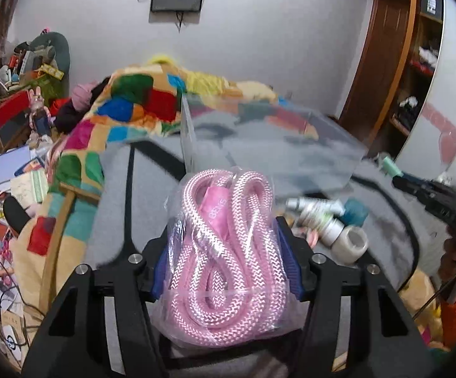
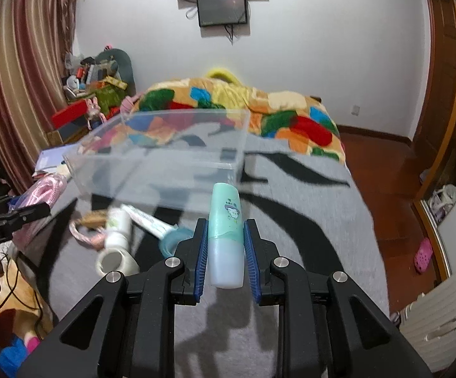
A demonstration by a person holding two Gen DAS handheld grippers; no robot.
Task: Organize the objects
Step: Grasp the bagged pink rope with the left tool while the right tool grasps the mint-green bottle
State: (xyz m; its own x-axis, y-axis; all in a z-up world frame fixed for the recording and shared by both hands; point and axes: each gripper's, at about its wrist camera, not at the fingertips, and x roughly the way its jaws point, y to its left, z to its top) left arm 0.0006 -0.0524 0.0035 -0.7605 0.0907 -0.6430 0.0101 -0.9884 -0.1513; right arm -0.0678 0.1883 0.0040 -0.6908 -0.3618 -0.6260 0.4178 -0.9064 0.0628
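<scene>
My left gripper [image 1: 224, 252] is shut on a clear bag of coiled pink rope [image 1: 224, 258], held above the grey bed cover. My right gripper [image 2: 226, 245] is shut on a mint-green capped tube [image 2: 226, 230] that stands upright between the blue pads. A clear plastic bin [image 2: 164, 157] sits on the bed just ahead of both grippers; it also shows in the left wrist view [image 1: 259, 145]. The left gripper with the pink rope [image 2: 43, 192] shows at the left edge of the right wrist view. The right gripper's green tube [image 1: 391, 165] shows at the right of the left wrist view.
Loose items lie on the bed near the bin: a tape roll [image 2: 114, 261], a white bottle [image 2: 117, 226], a toothpaste tube [image 2: 149, 219], a blue lid [image 2: 174, 241], a pink cord [image 2: 86, 236]. A colourful quilt [image 2: 243, 107] lies behind. Clutter covers the floor at left [image 1: 4, 189].
</scene>
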